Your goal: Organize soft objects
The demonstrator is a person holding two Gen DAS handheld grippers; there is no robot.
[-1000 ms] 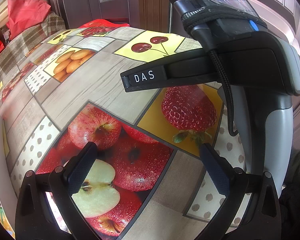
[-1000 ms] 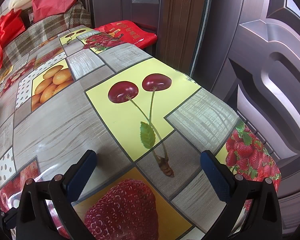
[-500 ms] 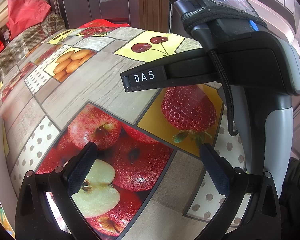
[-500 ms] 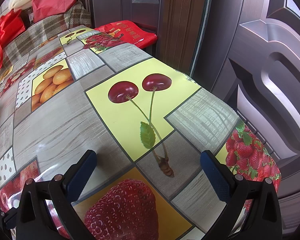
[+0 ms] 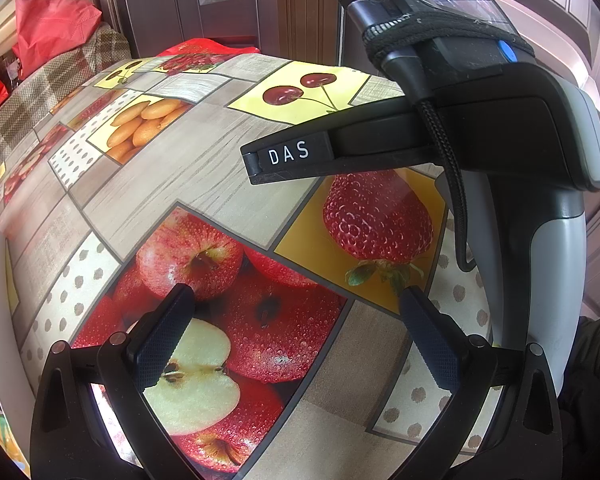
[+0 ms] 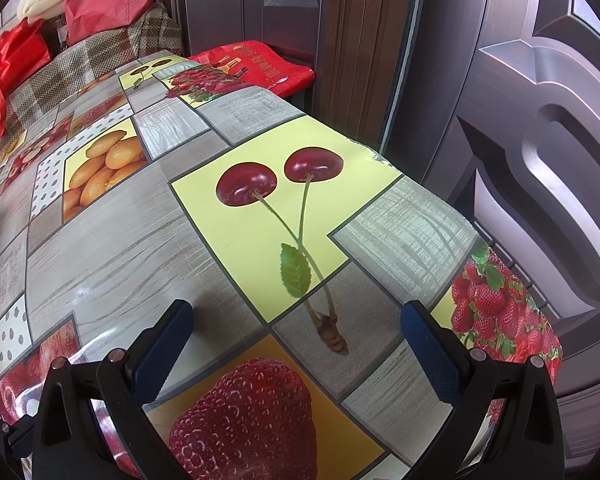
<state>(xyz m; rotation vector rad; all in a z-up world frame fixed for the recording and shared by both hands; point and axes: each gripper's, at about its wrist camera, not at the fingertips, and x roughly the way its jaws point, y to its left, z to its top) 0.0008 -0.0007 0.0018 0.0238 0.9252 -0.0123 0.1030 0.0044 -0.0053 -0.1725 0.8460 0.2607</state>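
Nothing's moved since before; left hand-held gripper [image 5: 296, 300] and right hand-held gripper [image 6: 296, 316] both spread wide, empty, over the surface [image 6: 112, 240]; no soft objects visible; seemingly pre-start, next find one.

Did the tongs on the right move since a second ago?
No. The right tongs hang open over the same spot: the printed cherry stem on the tablecloth sits between the tips exactly as before.

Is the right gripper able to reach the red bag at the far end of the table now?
Probably yes: the right gripper is open and empty, and only bare tablecloth lies before the red bag.
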